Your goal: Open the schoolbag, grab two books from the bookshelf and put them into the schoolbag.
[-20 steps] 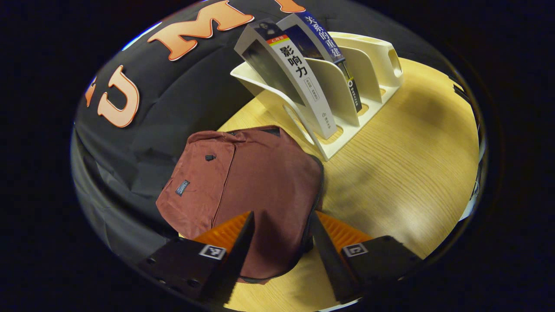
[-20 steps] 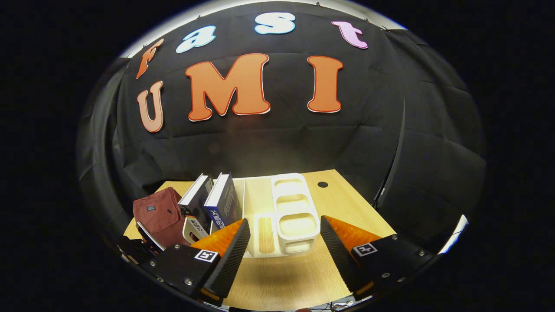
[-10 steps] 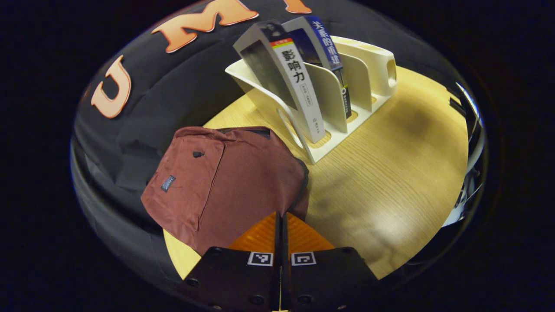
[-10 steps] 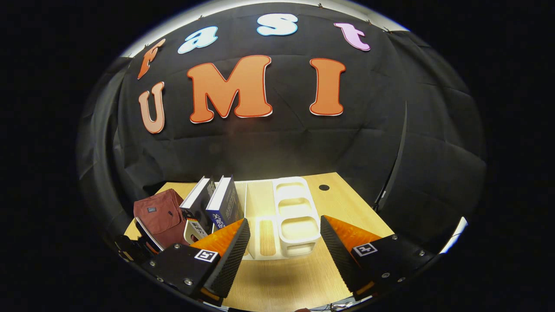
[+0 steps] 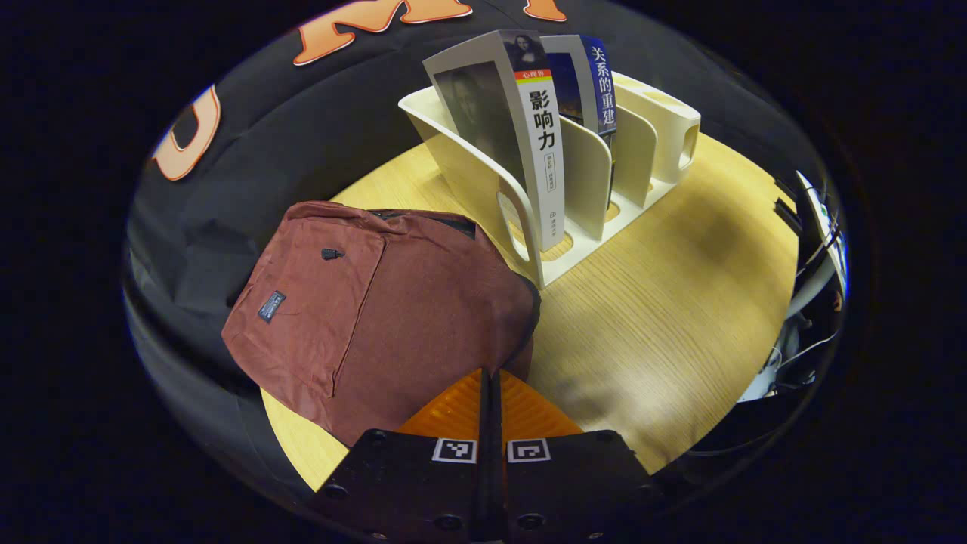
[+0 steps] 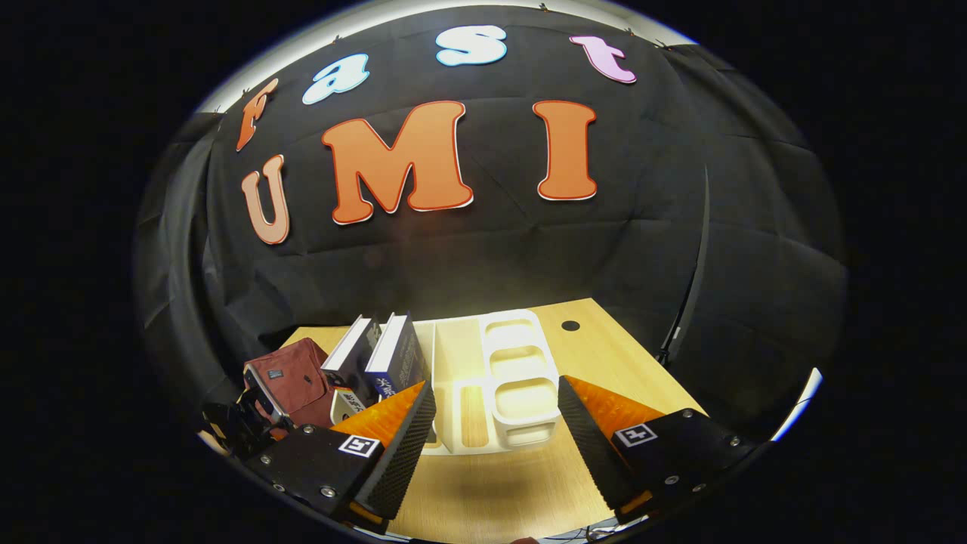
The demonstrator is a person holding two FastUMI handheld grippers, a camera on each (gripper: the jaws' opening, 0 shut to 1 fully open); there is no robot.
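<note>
Two books [image 5: 545, 143] stand in the white bookshelf [image 5: 582, 162] on the table [image 5: 665, 317], just beside the maroon schoolbag [image 5: 378, 302]. Left gripper [image 5: 491, 378] pinched closed at the bag's near edge, what it pinches hidden. Right gripper [image 6: 495, 412] spread wide before the shelf.

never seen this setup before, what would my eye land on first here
Probably the dark red schoolbag lying flat on the wooden table, with the left gripper shut at its near edge. Right behind it stands a cream bookshelf holding two upright books; the right gripper hangs open facing it.
</note>
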